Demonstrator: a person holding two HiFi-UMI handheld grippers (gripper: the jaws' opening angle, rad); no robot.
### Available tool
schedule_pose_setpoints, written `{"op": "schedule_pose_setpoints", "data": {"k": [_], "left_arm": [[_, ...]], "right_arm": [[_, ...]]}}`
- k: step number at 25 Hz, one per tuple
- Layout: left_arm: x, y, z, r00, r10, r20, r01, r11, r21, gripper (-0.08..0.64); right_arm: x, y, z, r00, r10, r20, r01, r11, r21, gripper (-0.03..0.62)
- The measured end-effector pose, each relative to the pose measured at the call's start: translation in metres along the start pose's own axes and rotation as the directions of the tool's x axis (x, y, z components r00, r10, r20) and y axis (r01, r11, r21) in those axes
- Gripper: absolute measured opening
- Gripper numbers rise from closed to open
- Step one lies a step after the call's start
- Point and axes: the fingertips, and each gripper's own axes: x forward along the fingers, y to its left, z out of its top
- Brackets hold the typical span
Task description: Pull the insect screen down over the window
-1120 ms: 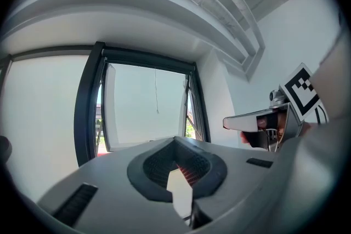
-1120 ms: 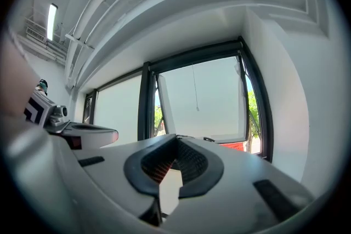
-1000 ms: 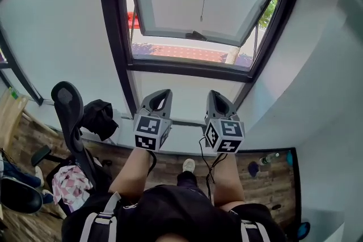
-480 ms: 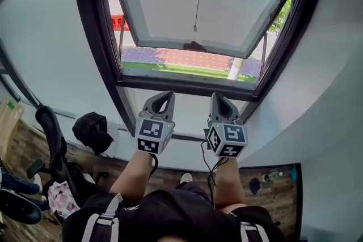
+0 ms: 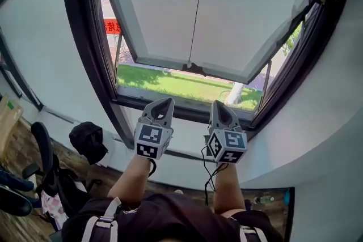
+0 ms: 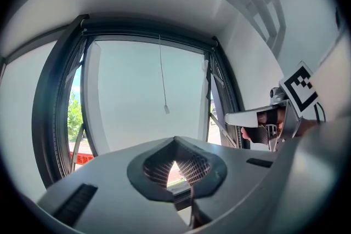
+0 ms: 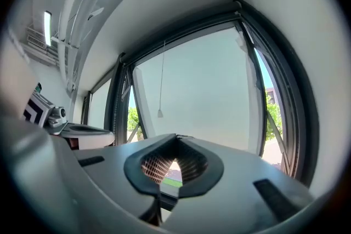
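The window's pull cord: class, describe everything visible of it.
The pull cord is a thin dark string hanging straight from the top of the window frame, in front of the pale pane. It ends in a small pale toggle above the pane's lower edge. Nothing touches it: the left hand-held gripper and right hand-held gripper, both shut, sit below it.

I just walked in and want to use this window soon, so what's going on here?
A person faces the window frame with a gripper in each hand. The left gripper and right gripper are both shut and empty, held side by side in front of the window's lower edge. The pull cord hangs free in the middle of the opening, above them. The window sash is swung outward, and no screen looks drawn down yet.
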Motion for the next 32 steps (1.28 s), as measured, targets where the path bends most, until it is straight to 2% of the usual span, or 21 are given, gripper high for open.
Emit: {"op": "schedule_pose_setpoints", "data": {"k": [7,10,15,17,18,19,20,22,23,24,25,26,27,29,32], "left_arm": [[0.026,0.032,0.0,0.999,0.034,-0.006,-0.034,0.999,0.007,0.003],[0.037,0.036,-0.007,1.0,0.01,-0.028,-0.009,0.999,0.038,0.003],[0.051,0.052,0.0,1.0,-0.009,-0.016,0.01,0.996,0.09,0.005],[0.057,0.058,-0.001,0.999,-0.012,-0.032,0.017,0.989,0.15,0.005],[0.06,0.061,-0.003,0.999,-0.006,-0.044,0.015,0.979,0.204,0.005],[0.063,0.065,-0.004,0.999,0.009,-0.053,0.006,0.961,0.275,0.005],[0.066,0.069,-0.004,0.998,0.033,-0.056,-0.01,0.934,0.358,0.005],[0.07,0.078,-0.003,0.995,0.092,-0.043,-0.056,0.848,0.527,0.006],[0.071,0.081,-0.004,0.993,0.116,-0.039,-0.07,0.798,0.599,0.015],[0.072,0.083,-0.007,0.991,0.126,-0.047,-0.065,0.752,0.656,0.023],[0.074,0.085,-0.012,0.99,0.124,-0.066,-0.044,0.717,0.696,0.046],[0.076,0.087,-0.017,0.99,0.113,-0.09,-0.014,0.695,0.719,0.073],[0.077,0.088,-0.02,0.989,0.096,-0.114,0.018,0.684,0.729,0.1],[0.079,0.092,-0.022,0.987,0.063,-0.151,0.069,0.678,0.732,0.157],[0.08,0.094,-0.015,0.985,0.034,-0.168,0.105,0.658,0.746,0.176]], "right_arm": [[0.035,-0.002,0.01,1.0,0.015,0.027,-0.015,1.0,-0.012,0.003],[0.044,0.004,0.001,1.0,0.011,0.015,-0.01,0.995,-0.095,0.005],[0.054,0.004,0.007,1.0,-0.014,0.026,0.019,0.98,-0.196,0.005],[0.055,0.002,0.009,0.999,-0.031,0.028,0.037,0.962,-0.272,0.005],[0.056,0.002,0.009,0.999,-0.042,0.028,0.049,0.941,-0.334,0.005],[0.058,0.001,0.009,0.998,-0.062,0.031,0.069,0.903,-0.423,0.006],[0.061,0.0,0.009,0.995,-0.091,0.04,0.098,0.839,-0.536,0.006],[0.065,-0.001,0.006,0.991,-0.121,0.063,0.127,0.652,-0.747,0.008],[0.066,0.002,-0.001,0.994,-0.1,0.045,0.095,0.582,-0.808,0.015],[0.068,0.004,-0.011,0.997,-0.073,-0.008,0.033,0.546,-0.837,0.072],[0.07,0.004,-0.023,0.995,-0.056,-0.079,-0.037,0.53,-0.847,0.127],[0.071,0.002,-0.034,0.989,-0.058,-0.139,-0.09,0.515,-0.853,0.174],[0.072,-0.003,-0.041,0.982,-0.075,-0.176,-0.118,0.491,-0.863,0.181],[0.073,-0.016,-0.049,0.97,-0.128,-0.207,-0.131,0.442,-0.887,0.184],[0.074,-0.036,-0.046,0.959,-0.187,-0.211,-0.114,0.427,-0.897,0.184]]}}
